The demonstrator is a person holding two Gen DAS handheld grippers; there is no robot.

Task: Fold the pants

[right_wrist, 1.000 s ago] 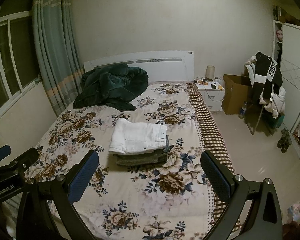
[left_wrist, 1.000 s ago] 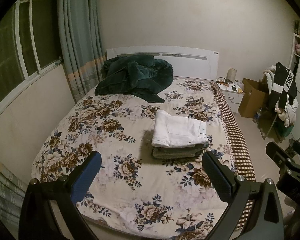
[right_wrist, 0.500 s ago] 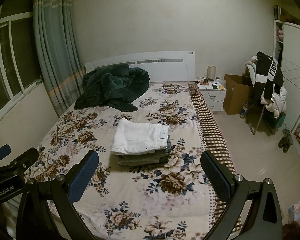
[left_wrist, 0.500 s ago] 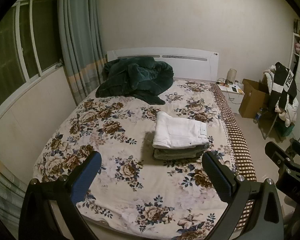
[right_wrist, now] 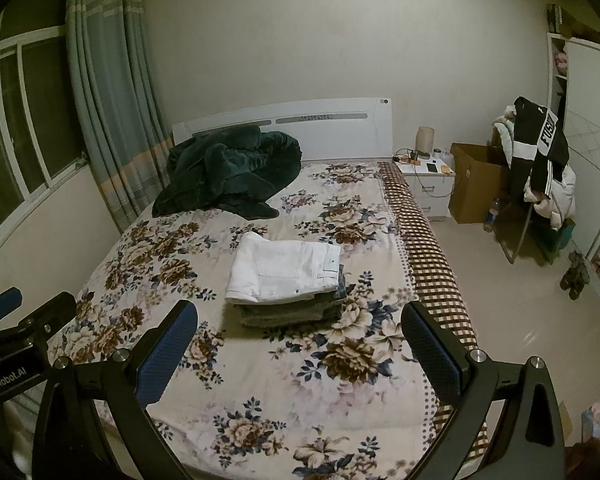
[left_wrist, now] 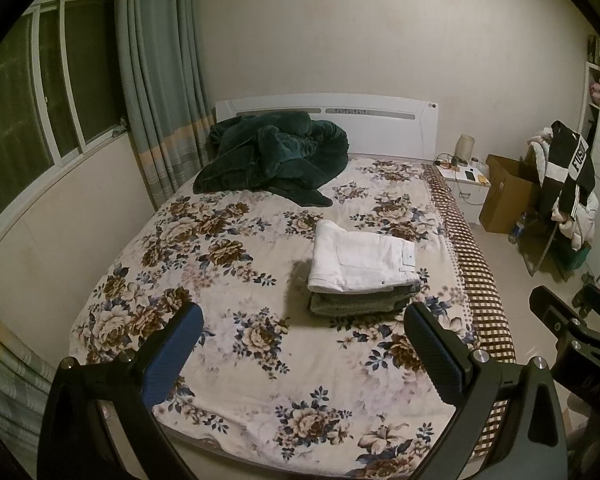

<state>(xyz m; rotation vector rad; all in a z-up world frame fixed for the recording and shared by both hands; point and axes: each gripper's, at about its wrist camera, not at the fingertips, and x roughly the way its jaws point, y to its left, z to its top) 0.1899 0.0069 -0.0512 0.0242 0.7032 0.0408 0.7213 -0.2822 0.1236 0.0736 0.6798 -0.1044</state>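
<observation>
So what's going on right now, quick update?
Left tongs open, empty. Right tongs open, empty. White pants folded, atop grey folded stack on bed. Nothing in the way.

Bed (left_wrist: 236, 364) surface mostly free: wide bare floral spread in front of and left of the folded pants stack (left_wrist: 360, 270), open approach from the foot edge. Stack sits right of centre, near the checkered right edge; only a narrow strip of cover between them. Dark green blanket heap (left_wrist: 272, 158) blocks the head end on the left, against the headboard (left_wrist: 380, 114); well apart from the stack, clear cover between. Left side tight: wall and curtain (left_wrist: 160, 80) run along the bed. Right side: open floor aisle (right_wrist: 520, 320), then nightstand (right_wrist: 428, 188), cardboard box (right_wrist: 476, 188) and clothes-draped chair (right_wrist: 540, 176) further back.
</observation>
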